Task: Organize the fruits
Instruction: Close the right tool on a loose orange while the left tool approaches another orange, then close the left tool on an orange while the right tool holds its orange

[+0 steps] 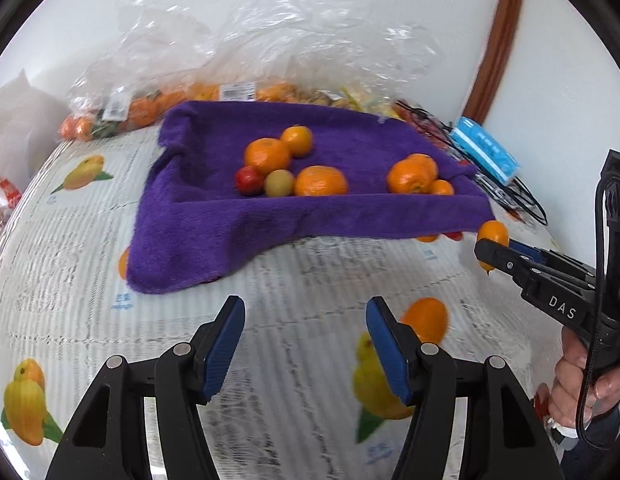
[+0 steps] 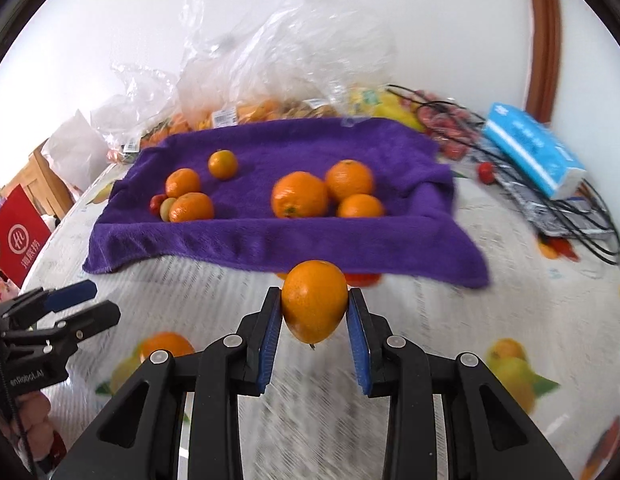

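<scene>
Fingers point(image 2: 355, 320) of right gripper point(image 2: 314, 320) clamped on a smooth, glossy orange point(image 2: 314, 300), above printed tablecloth point(image 2: 449, 320).
Left wrist view: left gripper point(image 1: 306, 344) spread, nothing between; six citrus point(image 1: 319, 181) resting on purple towel point(image 1: 230, 216).

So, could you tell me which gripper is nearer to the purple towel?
Right. The right gripper, shut on an orange, sits just short of the purple towel at its front edge; the left gripper, open and empty, hangs farther back.

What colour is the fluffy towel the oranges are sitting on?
Purple. The towel shows best in the right wrist view, spread on the table.
</scene>
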A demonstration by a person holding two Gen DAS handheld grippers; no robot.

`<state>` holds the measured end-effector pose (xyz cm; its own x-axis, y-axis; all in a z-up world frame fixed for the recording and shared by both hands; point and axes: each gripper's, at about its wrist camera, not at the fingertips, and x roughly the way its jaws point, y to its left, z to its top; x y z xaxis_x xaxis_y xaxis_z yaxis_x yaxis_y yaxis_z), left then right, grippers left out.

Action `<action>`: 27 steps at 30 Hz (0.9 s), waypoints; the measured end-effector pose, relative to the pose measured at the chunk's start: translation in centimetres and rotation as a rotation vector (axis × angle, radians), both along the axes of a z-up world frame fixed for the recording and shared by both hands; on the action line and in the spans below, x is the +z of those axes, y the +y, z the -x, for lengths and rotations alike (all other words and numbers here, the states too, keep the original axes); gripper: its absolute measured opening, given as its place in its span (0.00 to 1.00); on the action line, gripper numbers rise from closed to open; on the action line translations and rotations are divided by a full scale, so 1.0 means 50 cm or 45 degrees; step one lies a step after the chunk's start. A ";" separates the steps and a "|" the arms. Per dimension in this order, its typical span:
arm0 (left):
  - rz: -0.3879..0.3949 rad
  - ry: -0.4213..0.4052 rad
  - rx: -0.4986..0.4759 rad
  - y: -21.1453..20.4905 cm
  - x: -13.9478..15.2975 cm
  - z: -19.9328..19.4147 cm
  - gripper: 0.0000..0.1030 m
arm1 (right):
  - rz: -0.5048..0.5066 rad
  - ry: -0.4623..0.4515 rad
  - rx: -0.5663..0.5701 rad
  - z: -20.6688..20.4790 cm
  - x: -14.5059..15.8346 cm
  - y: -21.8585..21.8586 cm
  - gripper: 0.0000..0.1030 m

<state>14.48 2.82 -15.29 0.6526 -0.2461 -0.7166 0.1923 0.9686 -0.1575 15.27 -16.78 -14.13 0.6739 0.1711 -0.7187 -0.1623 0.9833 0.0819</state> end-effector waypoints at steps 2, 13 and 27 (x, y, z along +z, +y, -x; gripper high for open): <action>-0.013 -0.019 -0.054 -0.027 0.005 0.005 0.59 | 0.004 0.000 -0.015 0.018 0.005 -0.023 0.32; -0.114 0.038 -0.204 -0.139 -0.027 0.005 0.50 | 0.062 0.011 -0.051 0.070 -0.003 -0.093 0.32; -0.245 0.033 0.046 -0.052 -0.030 -0.034 0.30 | 0.003 0.013 0.018 0.033 -0.006 -0.043 0.31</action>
